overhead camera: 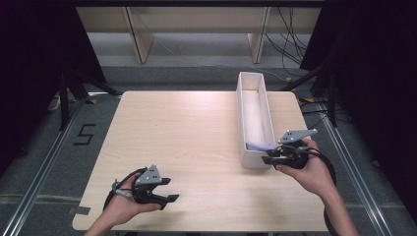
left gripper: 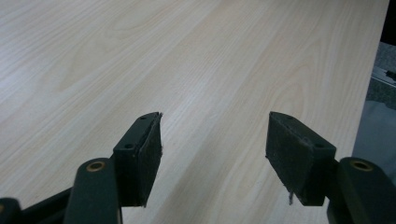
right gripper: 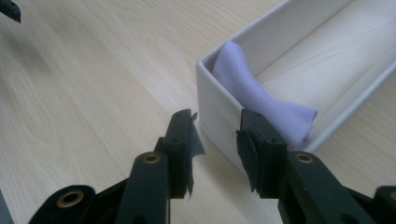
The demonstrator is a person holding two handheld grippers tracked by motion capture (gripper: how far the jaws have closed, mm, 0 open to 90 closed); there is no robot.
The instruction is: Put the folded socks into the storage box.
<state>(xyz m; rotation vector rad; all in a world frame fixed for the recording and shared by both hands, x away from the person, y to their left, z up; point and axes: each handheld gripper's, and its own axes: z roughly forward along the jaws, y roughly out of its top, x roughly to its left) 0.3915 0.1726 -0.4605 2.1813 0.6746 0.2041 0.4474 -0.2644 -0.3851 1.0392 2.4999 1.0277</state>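
We find the lilac cloth (right gripper: 261, 100) apparently lying free in the white tray (right gripper: 212, 109); right gripper (right gripper: 215, 140) jaws apart, left gripper (left gripper: 212, 154) likewise; withdraw clear of the wall.

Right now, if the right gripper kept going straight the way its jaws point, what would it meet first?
Most likely the near end wall of the white tray, which stands just ahead of the right gripper and its open, empty jaws. The lilac cloth lies just behind that wall, inside the tray. Depth is hard to judge.
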